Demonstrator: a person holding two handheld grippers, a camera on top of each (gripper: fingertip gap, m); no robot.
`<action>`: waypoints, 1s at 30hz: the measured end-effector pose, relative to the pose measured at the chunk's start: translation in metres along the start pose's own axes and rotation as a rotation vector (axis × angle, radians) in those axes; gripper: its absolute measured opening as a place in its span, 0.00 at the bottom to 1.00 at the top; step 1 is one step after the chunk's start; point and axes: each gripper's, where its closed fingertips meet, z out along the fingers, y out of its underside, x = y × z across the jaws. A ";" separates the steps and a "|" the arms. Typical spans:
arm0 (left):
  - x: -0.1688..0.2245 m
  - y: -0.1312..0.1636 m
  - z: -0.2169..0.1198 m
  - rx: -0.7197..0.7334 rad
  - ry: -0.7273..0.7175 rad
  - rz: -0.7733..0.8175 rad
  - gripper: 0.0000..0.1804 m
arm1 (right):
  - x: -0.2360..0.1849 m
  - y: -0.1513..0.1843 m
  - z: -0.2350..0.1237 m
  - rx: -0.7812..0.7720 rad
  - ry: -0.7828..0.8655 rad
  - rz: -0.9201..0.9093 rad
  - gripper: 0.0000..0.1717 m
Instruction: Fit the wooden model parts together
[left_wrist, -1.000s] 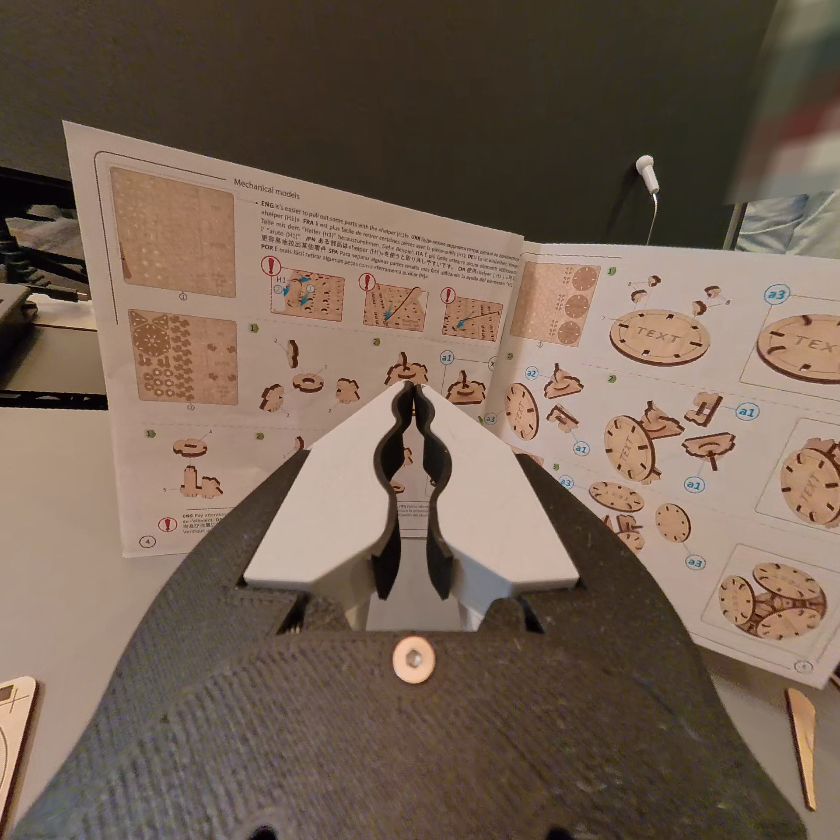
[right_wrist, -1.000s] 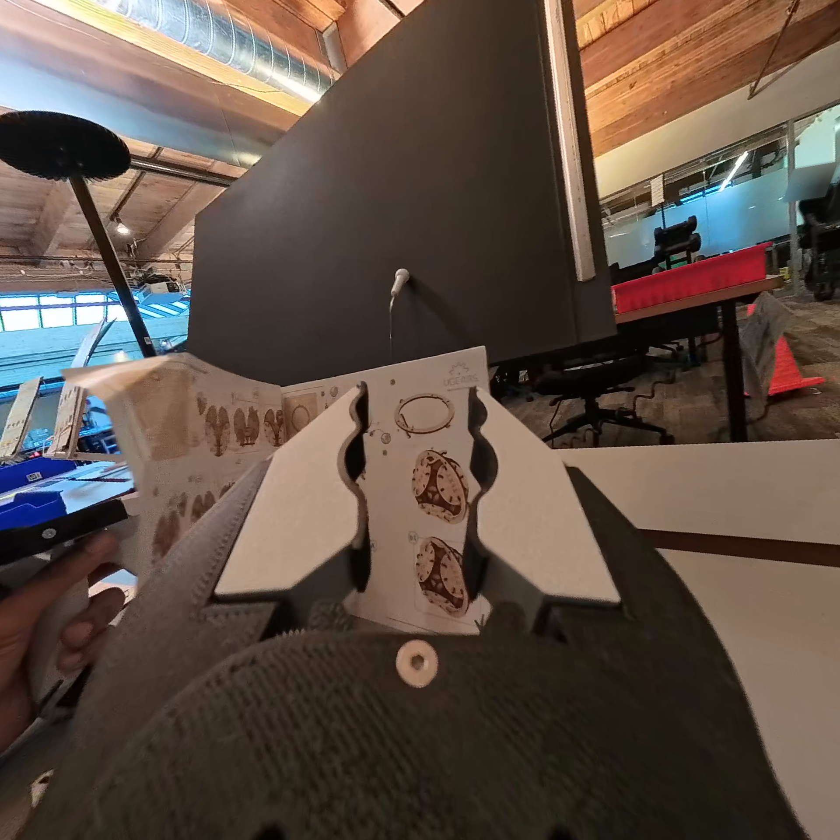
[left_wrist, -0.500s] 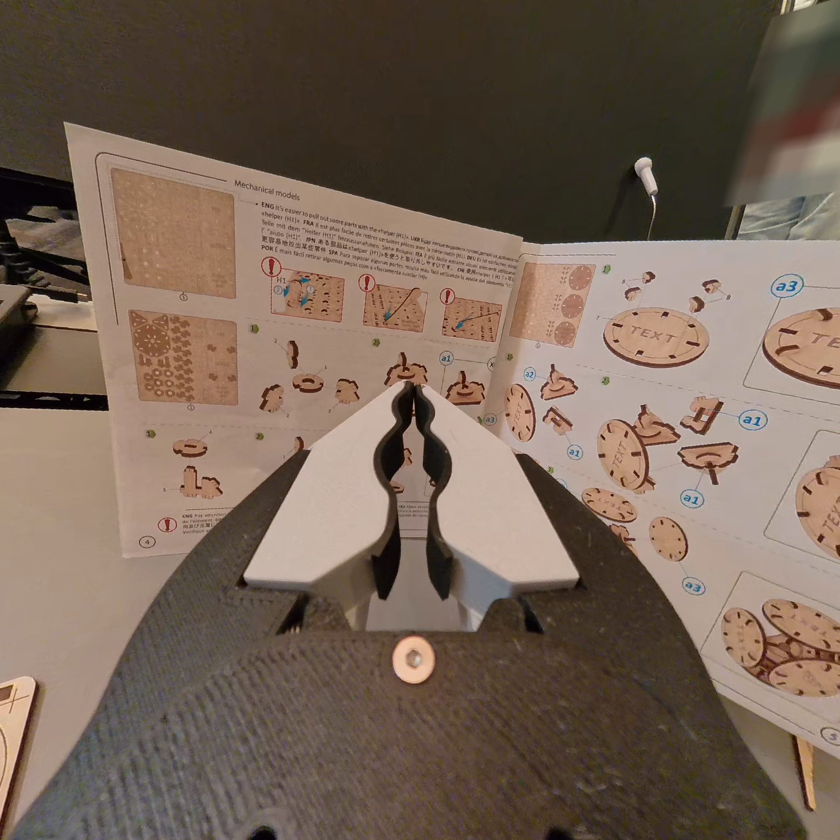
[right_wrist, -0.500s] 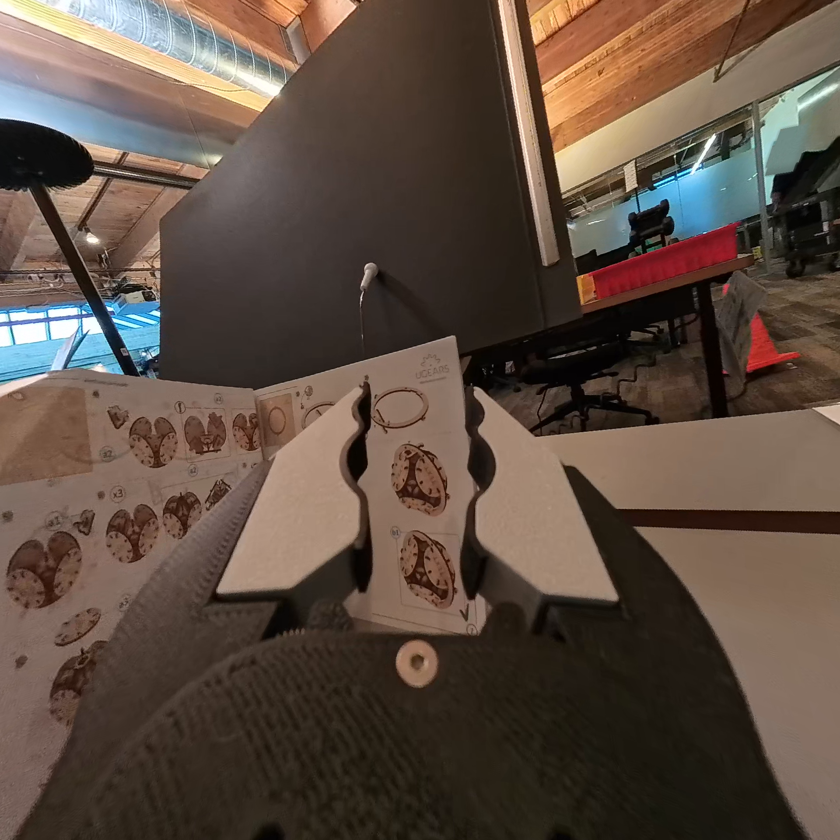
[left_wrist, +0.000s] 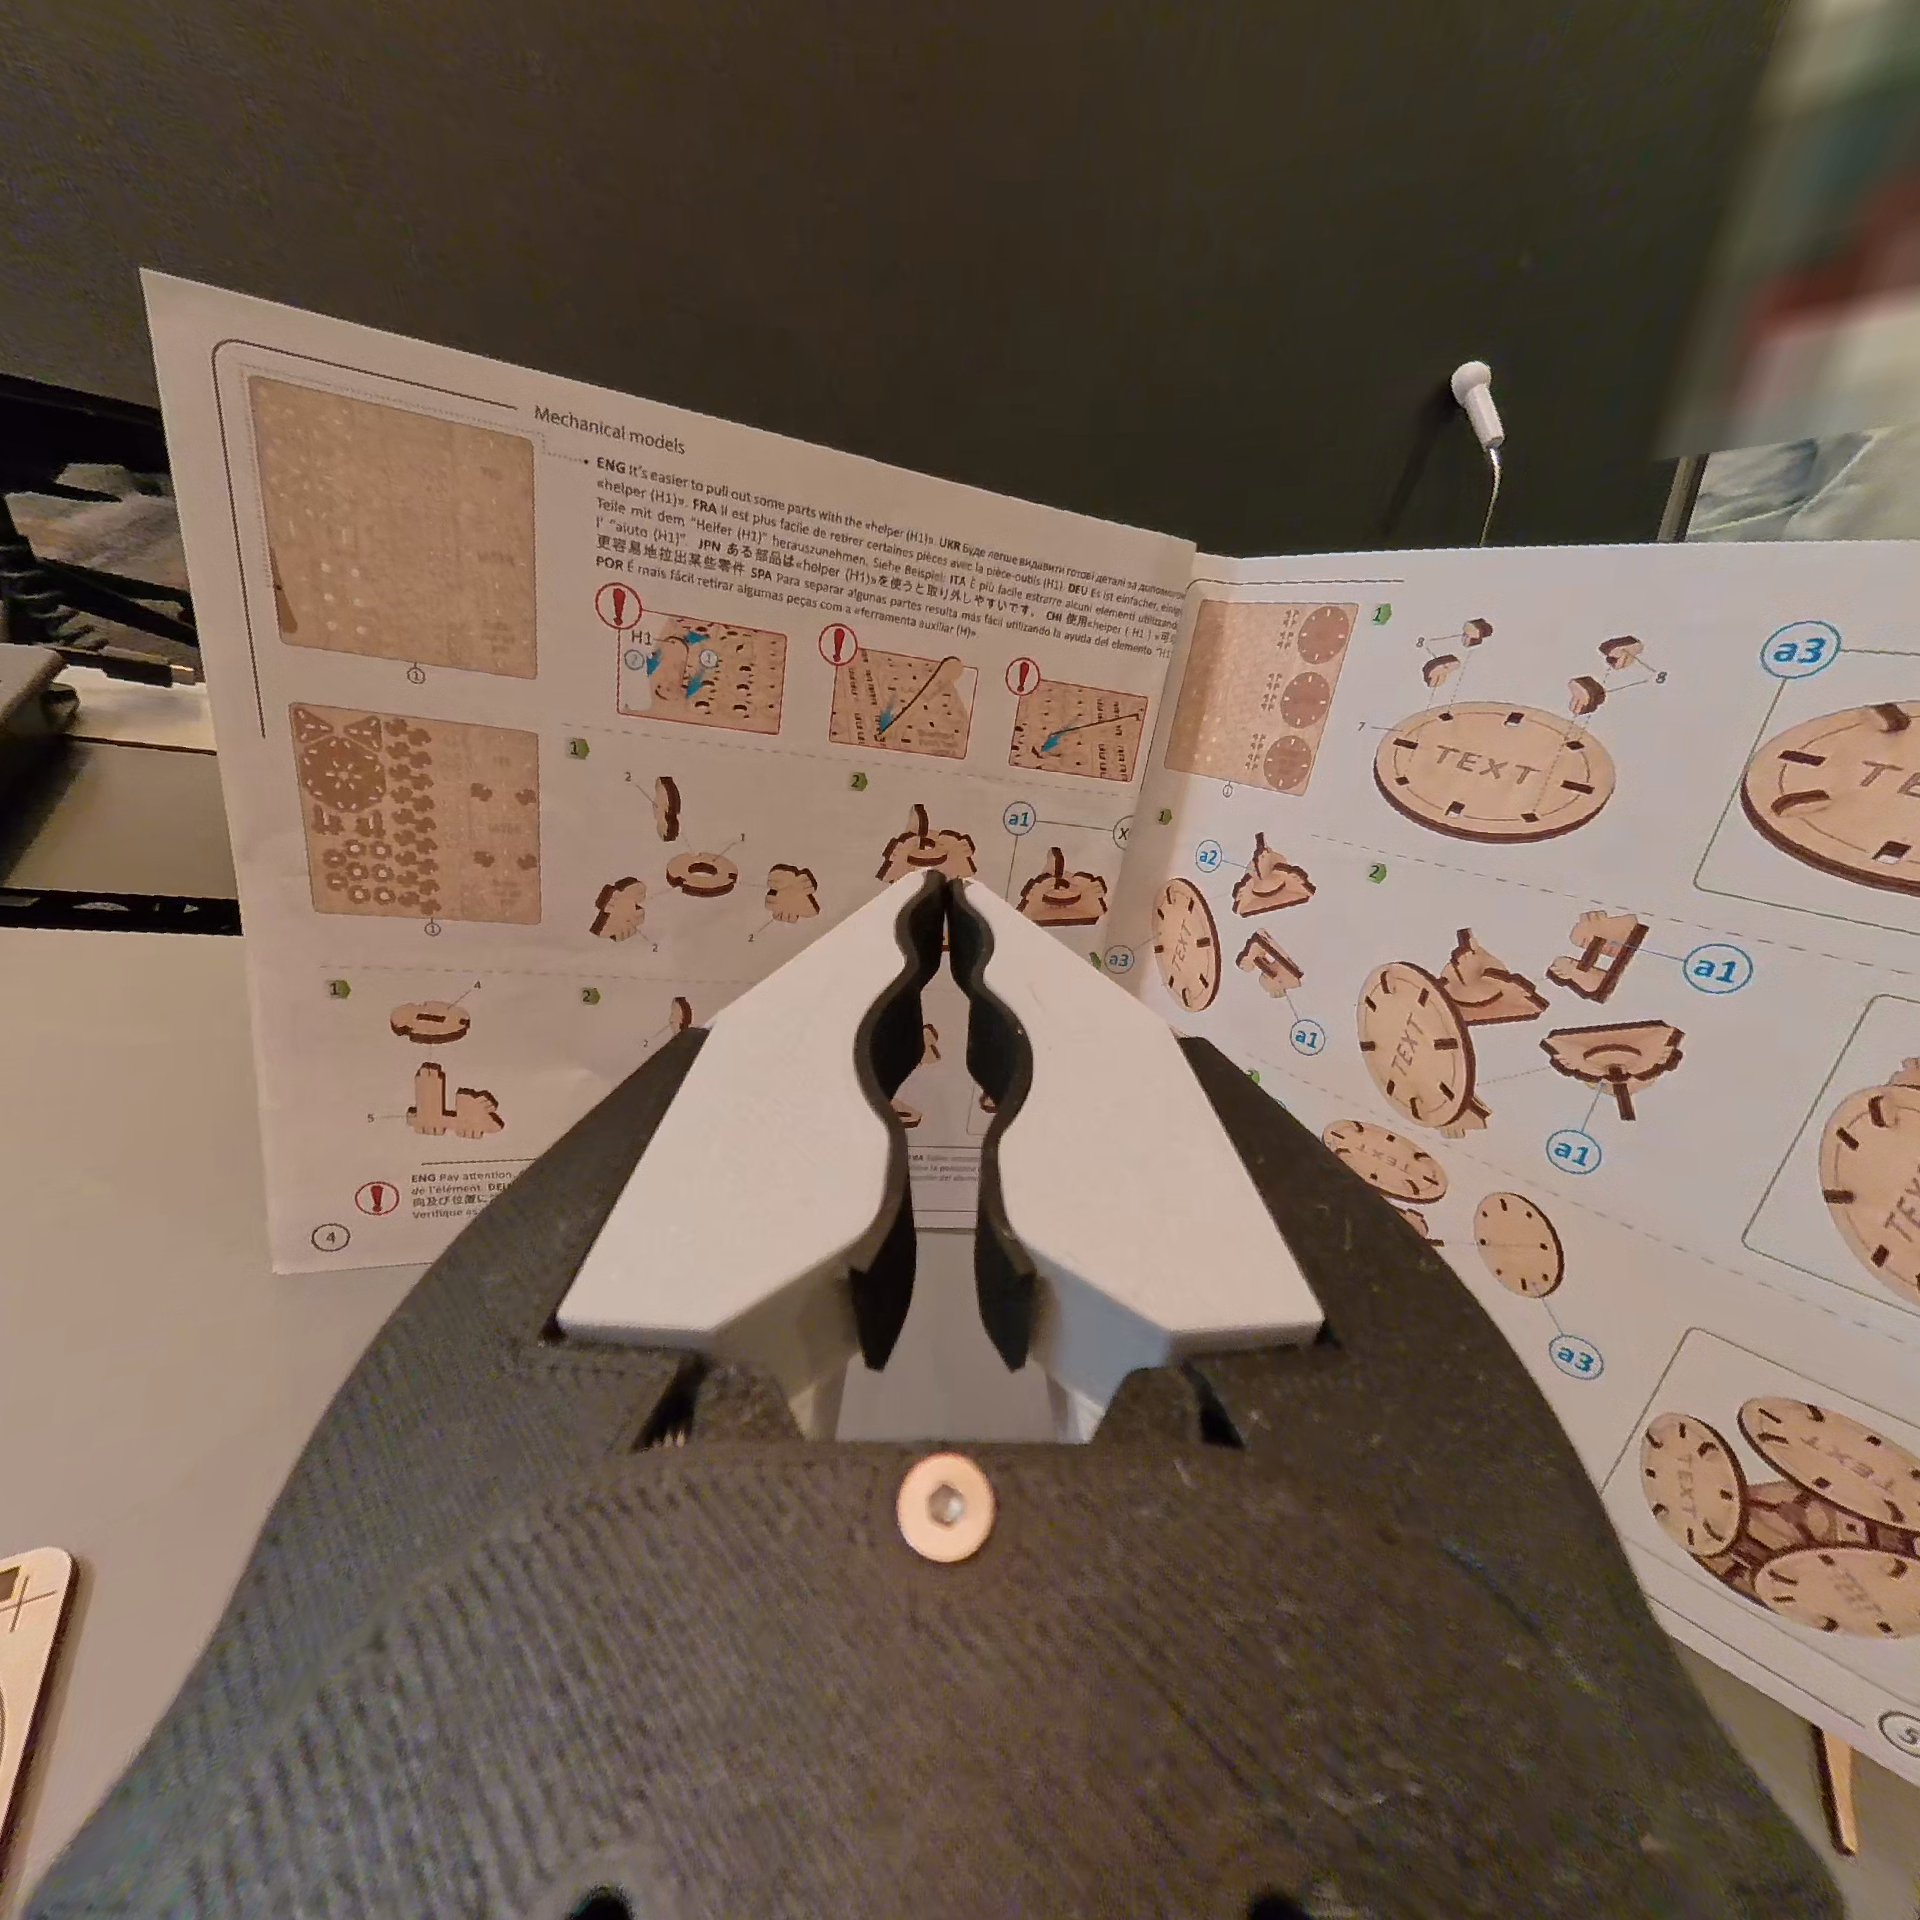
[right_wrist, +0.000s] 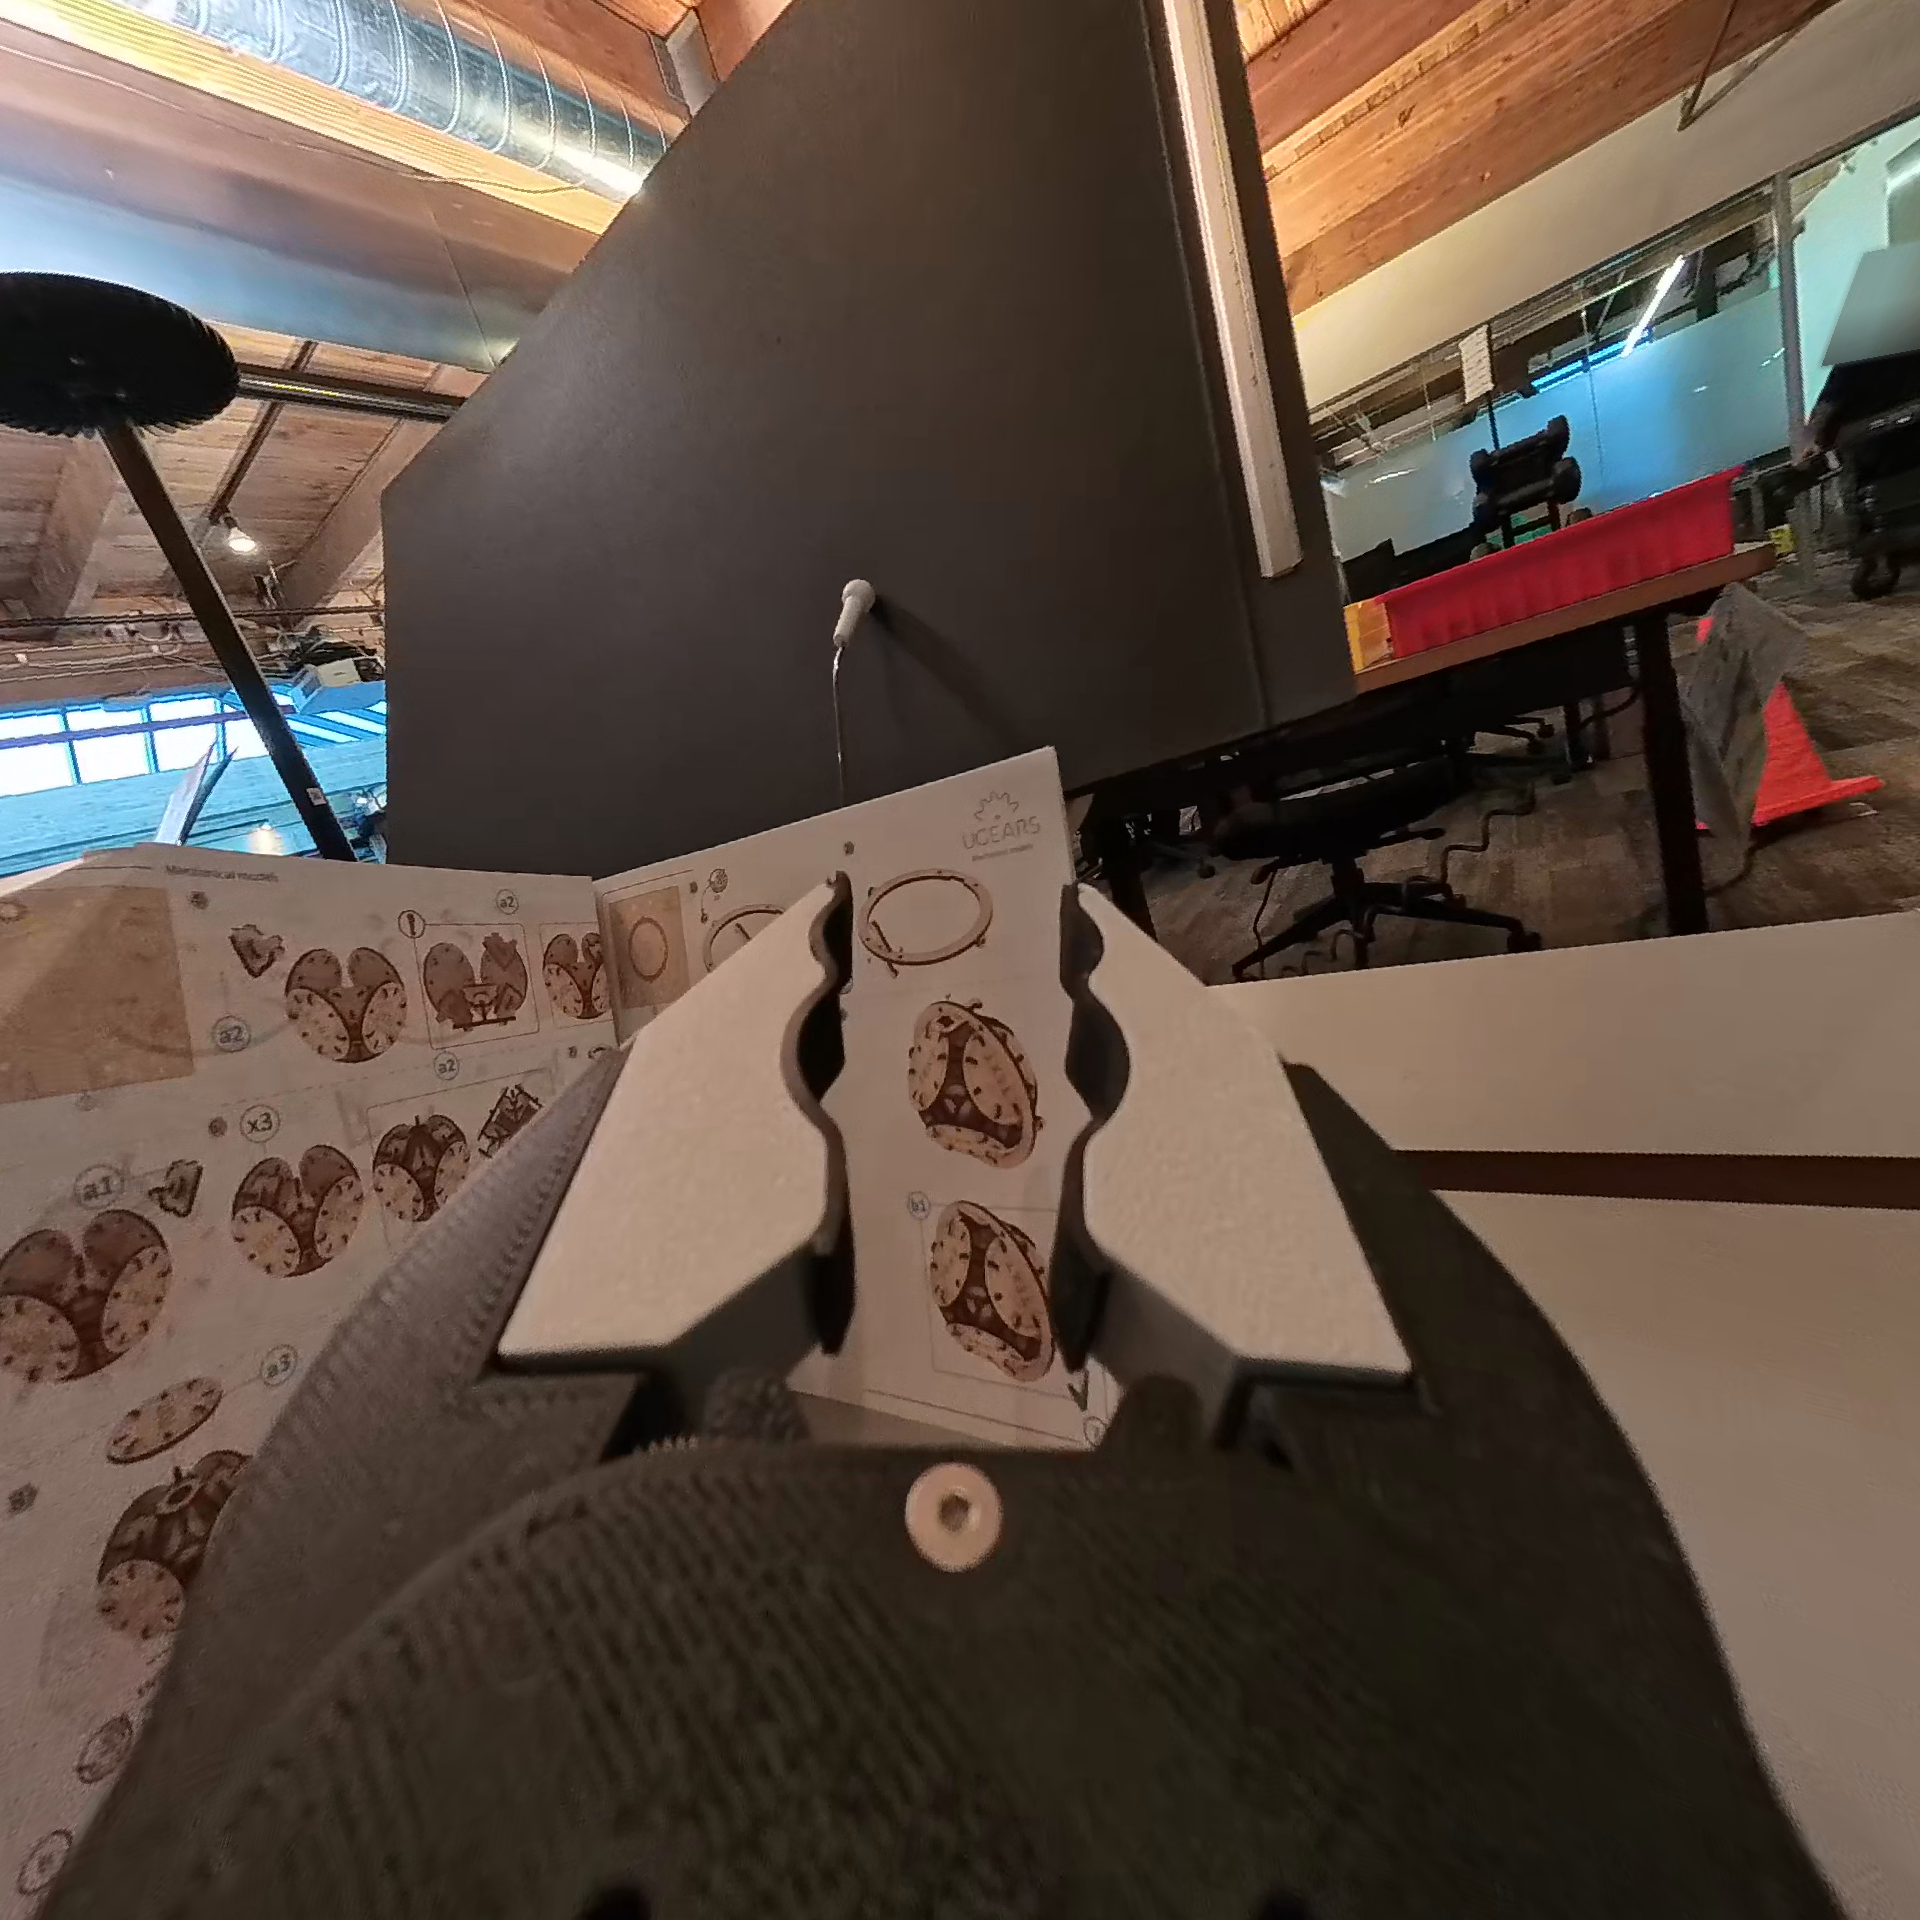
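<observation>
**Open instruction sheet stands before both grippers**

Your left gripper (left_wrist: 943, 883) is clenched: its two dark pads meet at the tips with nothing pinched between them. It hangs low over the pale table (left_wrist: 125, 1195), pointing at the lower middle of the instruction sheet (left_wrist: 831, 644), which stands just beyond the tips. Whether the tips touch the paper, you cannot tell from here. By the near left edge of that view a pale wooden board (left_wrist: 26, 1662) lies flat on the table, and at the near right a thin wooden strip (left_wrist: 1834, 1766) shows under the sheet's lower corner.

Your right gripper (right_wrist: 961, 914) has its jaws released, standing well apart. The right-hand page of the sheet (right_wrist: 966, 1039) fills the gap between the fingers (right_wrist: 727, 1143), its lower edge close in near the gripper's body. The page faces the camera rather than lying edge-on between the pads, so neither pad presses on it. The rest of the sheet folds away to the left, printed with diagrams of round wooden parts.

Behind the sheet stands a dark partition panel (right_wrist: 883, 468) with a small white plug and cord (right_wrist: 850, 613) fixed to it. To the right, the white table runs on, crossed by a dark brown stripe (right_wrist: 1662, 1184). Farther off sit a black office chair (right_wrist: 1351, 842), a wooden desk carrying a red bin (right_wrist: 1558, 592), and an orange cone (right_wrist: 1787, 769) on the carpet. A black lamp head (right_wrist: 104, 353) on a slanted pole rises at far left beneath the timber ceiling (right_wrist: 1455, 114).
</observation>
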 end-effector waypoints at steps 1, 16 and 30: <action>0.000 0.000 0.000 -0.001 0.000 -0.002 0.00 | 0.000 0.000 0.000 -0.001 -0.001 -0.001 0.23; -0.001 0.000 0.000 -0.002 0.000 -0.008 0.00 | -0.002 0.002 0.001 -0.006 -0.006 -0.001 0.22; -0.003 0.000 0.000 0.001 -0.001 -0.032 0.00 | -0.095 0.070 0.009 -0.281 -0.322 -0.499 0.08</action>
